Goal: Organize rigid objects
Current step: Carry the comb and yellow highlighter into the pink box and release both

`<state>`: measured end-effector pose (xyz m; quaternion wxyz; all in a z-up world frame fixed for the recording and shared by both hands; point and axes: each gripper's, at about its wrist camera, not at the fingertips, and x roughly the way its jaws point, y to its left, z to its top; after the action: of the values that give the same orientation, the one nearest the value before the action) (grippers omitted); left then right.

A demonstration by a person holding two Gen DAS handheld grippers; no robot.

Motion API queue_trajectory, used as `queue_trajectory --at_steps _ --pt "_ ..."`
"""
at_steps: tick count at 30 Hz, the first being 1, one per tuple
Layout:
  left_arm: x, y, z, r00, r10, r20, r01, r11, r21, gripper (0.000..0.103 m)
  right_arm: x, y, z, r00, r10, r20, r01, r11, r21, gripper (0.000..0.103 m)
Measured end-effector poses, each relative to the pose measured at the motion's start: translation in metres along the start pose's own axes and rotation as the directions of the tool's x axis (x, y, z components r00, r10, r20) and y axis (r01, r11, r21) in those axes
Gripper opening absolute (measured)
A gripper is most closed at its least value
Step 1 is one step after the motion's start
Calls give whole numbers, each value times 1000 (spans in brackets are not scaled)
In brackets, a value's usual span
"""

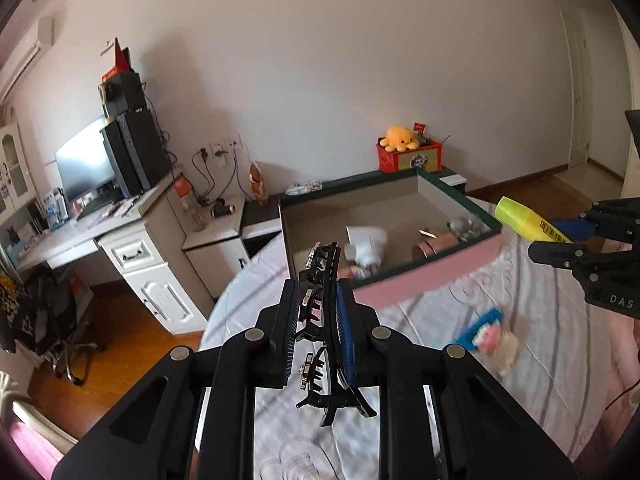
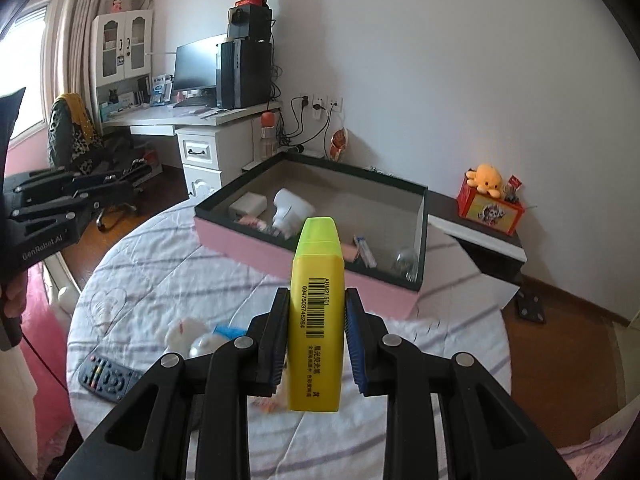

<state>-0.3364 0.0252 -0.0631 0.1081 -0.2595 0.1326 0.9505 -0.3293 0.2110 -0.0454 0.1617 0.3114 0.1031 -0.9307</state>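
Both loads up, box ahead!
Left tongs (image 1: 318, 312) clamp the hair clip (image 1: 324, 320), right tongs (image 2: 316, 332) the highlighter (image 2: 318, 312) (cap forward); next, carry over the far box (image 2: 304, 256) and release.

I am seeing one hair clip (image 1: 324, 320), one yellow highlighter (image 2: 316, 320), one pink-sided box (image 2: 320, 256), one remote control (image 2: 106, 376) and one plush octopus (image 2: 486, 178).
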Motion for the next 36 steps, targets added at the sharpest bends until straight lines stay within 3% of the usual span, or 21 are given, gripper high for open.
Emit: queue_trajectory --at_steps 8,17,26,31,36 --pt "56 2 35 991 -115 -70 115 993 -3 19 36 -13 24 999 0 -40 -1 1000 -23 26" --pt "147 -5 53 957 -177 -231 185 983 13 19 96 -41 41 993 -5 -119 5 1000 -5 26" --pt "203 -16 44 933 -155 -325 178 983 41 19 152 -48 46 979 13 -203 -13 1000 0 27" --pt "214 -19 41 928 -149 -340 174 984 44 19 170 -45 45 973 -4 -232 1 1000 -16 27" --pt "214 -17 41 937 -135 -321 158 986 46 19 173 -47 45 973 -9 -232 7 1000 -9 27"
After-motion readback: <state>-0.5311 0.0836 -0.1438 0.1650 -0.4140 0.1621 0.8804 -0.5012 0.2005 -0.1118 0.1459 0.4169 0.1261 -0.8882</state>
